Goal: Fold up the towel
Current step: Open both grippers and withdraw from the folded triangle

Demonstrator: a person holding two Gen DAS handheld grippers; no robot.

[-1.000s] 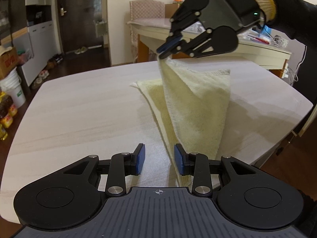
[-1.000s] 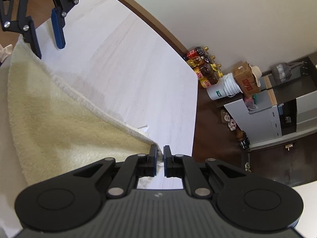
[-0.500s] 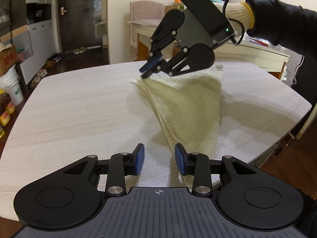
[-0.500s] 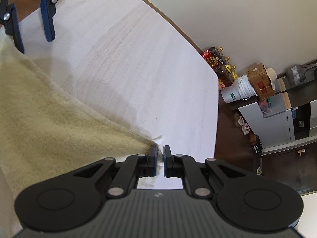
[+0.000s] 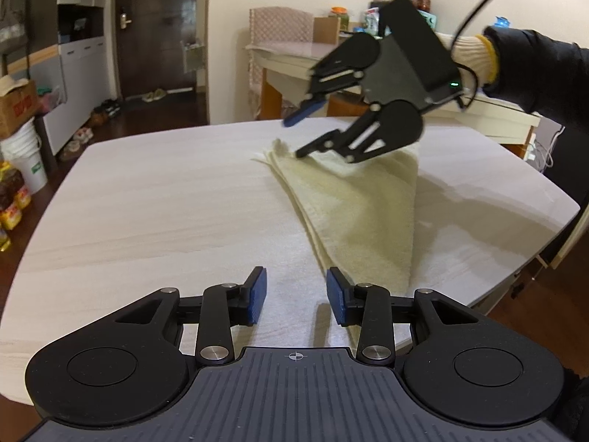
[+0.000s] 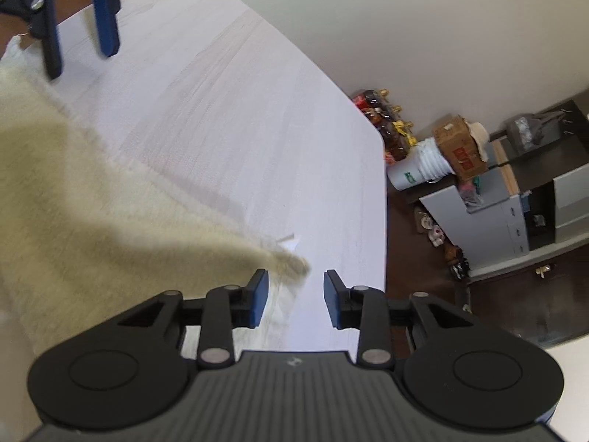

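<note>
Lying across the table (image 5: 147, 199), ahead of both tongs, the towel (image 5: 360, 221) folded into a long wedge, pale yellow, flat on the wood. Hovering just above its far corner, the right tongs (image 5: 296, 134), jaws spread wide, gripping nothing, lower finger touching or nearly touching the cloth. Waiting at the near end, the left tongs (image 5: 294, 296), jaws parted too, empty, the towel's narrow tip lying just beside the right pad (image 5: 337, 300).
</note>
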